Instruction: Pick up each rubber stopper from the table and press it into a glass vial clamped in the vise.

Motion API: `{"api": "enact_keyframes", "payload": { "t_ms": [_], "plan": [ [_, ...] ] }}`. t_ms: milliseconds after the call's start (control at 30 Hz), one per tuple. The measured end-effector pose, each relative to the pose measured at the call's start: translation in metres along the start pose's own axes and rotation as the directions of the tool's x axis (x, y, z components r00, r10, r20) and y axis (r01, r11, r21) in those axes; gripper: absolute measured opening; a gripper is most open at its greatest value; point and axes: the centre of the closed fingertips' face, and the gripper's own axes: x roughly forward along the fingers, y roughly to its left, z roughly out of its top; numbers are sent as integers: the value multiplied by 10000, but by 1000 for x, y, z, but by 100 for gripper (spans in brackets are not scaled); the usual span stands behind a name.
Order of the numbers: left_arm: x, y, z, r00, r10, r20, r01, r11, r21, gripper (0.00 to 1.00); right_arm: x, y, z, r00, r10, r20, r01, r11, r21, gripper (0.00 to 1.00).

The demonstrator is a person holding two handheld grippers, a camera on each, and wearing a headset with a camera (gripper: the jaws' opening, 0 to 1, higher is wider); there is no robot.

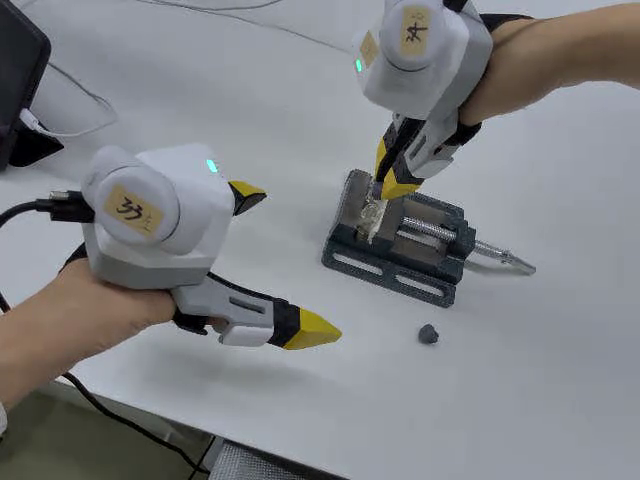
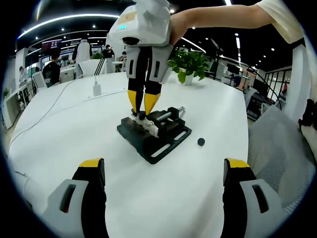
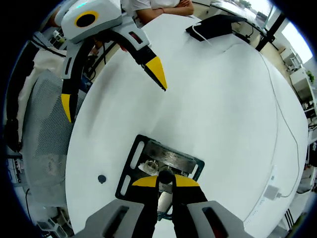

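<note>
Left gripper [image 1: 287, 260] gapes empty; right gripper [image 1: 394, 188] pinches a likely soft, grippy stopper [image 3: 166, 177] by its sides over the fragile glass vial [image 1: 372, 217].

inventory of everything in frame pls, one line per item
table: 1, white, under everything
vise: 1, dark grey, on the table, right of centre in the head view
glass vial: 1, clear, clamped in the vise
held stopper: 1, dark, between the right gripper's tips, over the vial
loose stopper: 1, dark grey, on the table beside the vise, apart from it
black device: 1, far left of the head view
white cable: 1, by the black device
plant: 1, green, beyond the table
left gripper: white, yellow tips, open, beside the vise
right gripper: white, yellow tips, shut on the held stopper
left arm, right arm: 2, holding the grippers
</note>
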Motion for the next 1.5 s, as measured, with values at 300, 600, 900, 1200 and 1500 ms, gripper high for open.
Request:
{"api": "enact_keyframes", "payload": {
  "t_ms": [300,600,900,1200,1500],
  "plan": [
    [4,-2,3,9999,-91,48,91,10000,12,99,0,3,0,9993,-340,-173,361,9889,1439,4],
    [4,-3,3,9999,-136,31,136,9999,36,99,1,0,-1,9981,-574,243,514,9782,2010,5],
    [0,2,4,10000,-65,-32,65,10000,40,99,1,1,2,9978,-592,292,536,9850,1640,6],
    [-2,1,2,10000,-8,-65,8,10000,35,99,2,1,1,9968,-639,480,570,9893,1341,8],
    [-2,0,4,10000,17,-47,-17,10000,77,99,1,4,-1,9970,-594,491,544,9938,966,10]
  ]
}}
